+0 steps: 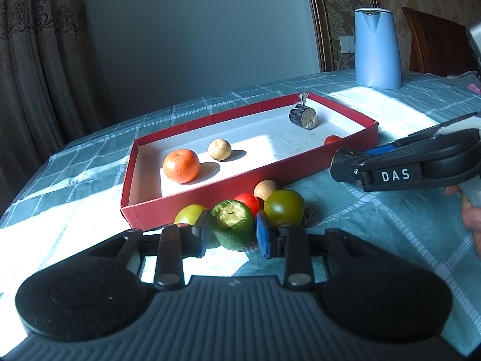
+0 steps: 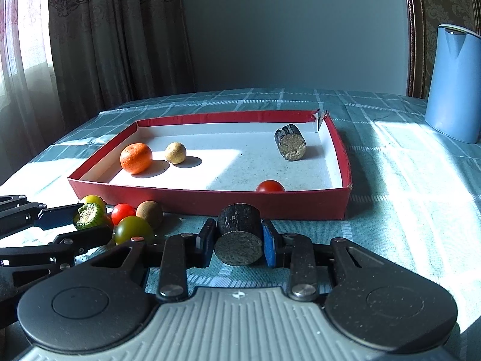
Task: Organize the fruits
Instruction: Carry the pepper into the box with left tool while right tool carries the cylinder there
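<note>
The red box [image 2: 207,200] at frame centre holds an orange [image 2: 136,158], a beige ball [image 2: 175,152], a dark cylinder [image 2: 290,146] and probably a tomato [image 2: 270,186]. The left gripper [image 1: 231,232] jaws grasp the green piece [image 1: 233,224]; the right gripper [image 2: 239,242] jaws grasp the dark log [image 2: 239,234].

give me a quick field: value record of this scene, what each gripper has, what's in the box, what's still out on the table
left gripper: jaws around the green cucumber piece
right gripper: jaws around a dark cylinder piece
red box: open, on the checked tablecloth
in box: orange, tan ball, dark cylinder, red tomato
outside box: two green tomatoes, red tomato, brown ball
background: blue jug
</note>
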A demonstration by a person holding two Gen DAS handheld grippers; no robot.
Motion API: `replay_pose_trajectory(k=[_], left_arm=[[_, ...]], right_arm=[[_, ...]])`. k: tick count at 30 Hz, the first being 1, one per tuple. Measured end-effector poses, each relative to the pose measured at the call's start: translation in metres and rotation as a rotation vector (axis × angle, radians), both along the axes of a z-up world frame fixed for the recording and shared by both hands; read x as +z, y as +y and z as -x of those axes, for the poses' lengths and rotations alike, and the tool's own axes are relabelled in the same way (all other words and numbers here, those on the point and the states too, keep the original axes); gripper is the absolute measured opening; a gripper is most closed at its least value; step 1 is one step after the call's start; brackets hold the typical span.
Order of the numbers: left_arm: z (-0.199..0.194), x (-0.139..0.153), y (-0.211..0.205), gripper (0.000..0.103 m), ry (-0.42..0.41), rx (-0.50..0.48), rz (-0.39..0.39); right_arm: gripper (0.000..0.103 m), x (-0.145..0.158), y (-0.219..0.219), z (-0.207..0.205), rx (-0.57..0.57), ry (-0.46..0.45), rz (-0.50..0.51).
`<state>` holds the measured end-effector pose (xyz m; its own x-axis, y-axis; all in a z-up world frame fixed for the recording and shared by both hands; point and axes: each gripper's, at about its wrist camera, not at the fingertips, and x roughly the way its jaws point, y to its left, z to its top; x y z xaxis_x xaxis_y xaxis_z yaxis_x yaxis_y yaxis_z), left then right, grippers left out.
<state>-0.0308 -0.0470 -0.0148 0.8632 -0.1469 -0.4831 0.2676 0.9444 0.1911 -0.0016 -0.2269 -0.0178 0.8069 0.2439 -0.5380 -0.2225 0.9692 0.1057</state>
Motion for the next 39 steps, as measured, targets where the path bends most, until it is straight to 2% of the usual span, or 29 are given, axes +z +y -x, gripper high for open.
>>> replay_pose_trajectory(k=[5, 13, 15, 26, 27, 29, 30, 31, 34, 35, 36, 37, 39], left_arm=[[0.002, 0.001, 0.001, 0.029, -0.011, -0.001, 0.006], [0.013, 0.012, 0.01, 0.029, -0.044, -0.03, 0.092], [0.012, 0.013, 0.011, 0.029, -0.046, -0.023, 0.094], [0.006, 0.015, 0.02, 0.029, -0.033, 0.0, 0.103], [0.006, 0.015, 0.02, 0.029, -0.034, -0.001, 0.102], [0.007, 0.015, 0.019, 0.029, -0.035, -0.006, 0.098], [0.008, 0.015, 0.018, 0.029, -0.036, -0.007, 0.093], [0.009, 0.015, 0.017, 0.029, -0.038, -0.008, 0.09], [0.008, 0.015, 0.016, 0.029, -0.038, -0.013, 0.085], [0.008, 0.015, 0.016, 0.029, -0.038, -0.012, 0.085], [0.008, 0.015, 0.016, 0.029, -0.039, -0.011, 0.084], [0.008, 0.015, 0.016, 0.029, -0.039, -0.011, 0.083], [0.008, 0.014, 0.015, 0.029, -0.039, -0.012, 0.082]], right_arm=[[0.032, 0.002, -0.002, 0.005, -0.008, -0.027, -0.012], [0.028, 0.017, -0.003, 0.015, -0.043, -0.159, 0.01], [0.025, 0.016, -0.002, 0.012, -0.04, -0.153, 0.02], [0.026, 0.01, -0.012, 0.019, -0.011, -0.107, 0.022], [0.029, 0.01, -0.011, 0.02, -0.001, -0.107, 0.024], [0.042, 0.01, -0.011, 0.021, -0.01, -0.103, 0.037], [0.065, 0.009, -0.01, 0.02, -0.022, -0.091, 0.054], [0.073, 0.007, -0.011, 0.019, -0.024, -0.084, 0.057], [0.072, 0.007, -0.012, 0.018, 0.001, -0.088, 0.027], [0.069, 0.006, -0.011, 0.016, 0.0, -0.076, 0.031], [0.055, 0.004, -0.012, 0.013, -0.004, -0.054, 0.031], [0.046, 0.002, -0.014, 0.009, 0.001, -0.028, 0.016], [0.042, -0.001, -0.019, 0.005, 0.002, 0.007, -0.019]])
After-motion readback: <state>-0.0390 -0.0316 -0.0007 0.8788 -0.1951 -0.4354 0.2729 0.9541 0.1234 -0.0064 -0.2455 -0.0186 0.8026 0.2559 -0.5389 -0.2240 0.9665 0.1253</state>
